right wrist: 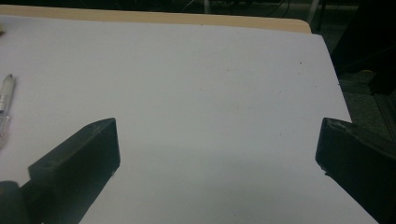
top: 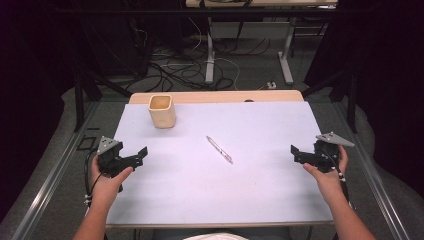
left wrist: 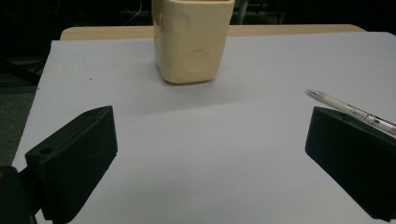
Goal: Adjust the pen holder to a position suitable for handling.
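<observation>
Jaws wide apart, clear-barrelled pen [top: 219, 149] lying flat

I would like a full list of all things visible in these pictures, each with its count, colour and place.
cup: one, cream, upright on the far left of the white table top.
pen: one, pale with a dark tip, lying flat near the middle.
table: one, white top, wooden strip along its far edge.
cables: several, dark and white, on the floor beyond the table.
left gripper: one, black, jaws open, at the table's left edge.
right gripper: one, black, jaws open, at the right edge.
</observation>
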Tool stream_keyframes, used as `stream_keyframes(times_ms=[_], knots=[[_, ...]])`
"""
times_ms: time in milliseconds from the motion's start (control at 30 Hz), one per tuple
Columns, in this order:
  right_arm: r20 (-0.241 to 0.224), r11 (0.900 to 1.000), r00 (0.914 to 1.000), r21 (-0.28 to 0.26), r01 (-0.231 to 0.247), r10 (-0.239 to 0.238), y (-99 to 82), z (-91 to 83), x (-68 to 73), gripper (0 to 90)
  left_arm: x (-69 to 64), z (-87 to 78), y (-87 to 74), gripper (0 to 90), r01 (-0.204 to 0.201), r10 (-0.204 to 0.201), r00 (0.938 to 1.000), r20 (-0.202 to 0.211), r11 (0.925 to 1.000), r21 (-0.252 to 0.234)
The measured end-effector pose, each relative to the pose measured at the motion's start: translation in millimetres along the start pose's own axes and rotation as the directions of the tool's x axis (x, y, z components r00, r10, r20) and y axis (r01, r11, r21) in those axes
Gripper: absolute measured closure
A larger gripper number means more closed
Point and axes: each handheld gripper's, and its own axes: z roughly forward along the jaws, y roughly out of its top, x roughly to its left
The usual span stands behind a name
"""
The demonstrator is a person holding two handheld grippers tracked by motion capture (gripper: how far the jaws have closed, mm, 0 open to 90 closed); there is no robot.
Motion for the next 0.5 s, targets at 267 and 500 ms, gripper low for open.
stream_keyframes(times_ms=[267, 500], knots=[[0.007, 0.9999, 1.0, -0.015, 0.002, -0.002, -1.5, 0.6, -1.7, 0.0, -6.1, 4.4, 10.8, 6.5, -0.003, 0.003, 1.0, -0.005, 1.0, -0.002], [0.002, 0.9999, 0.9999, -0.001, -0.012, 0.012, -1.2, -0.1, -0.8, 0.0, -9.4, 12.2, 22.5, 9.7, 0.002, -0.002, 0.9999, -0.011, 1.0, 0.0]])
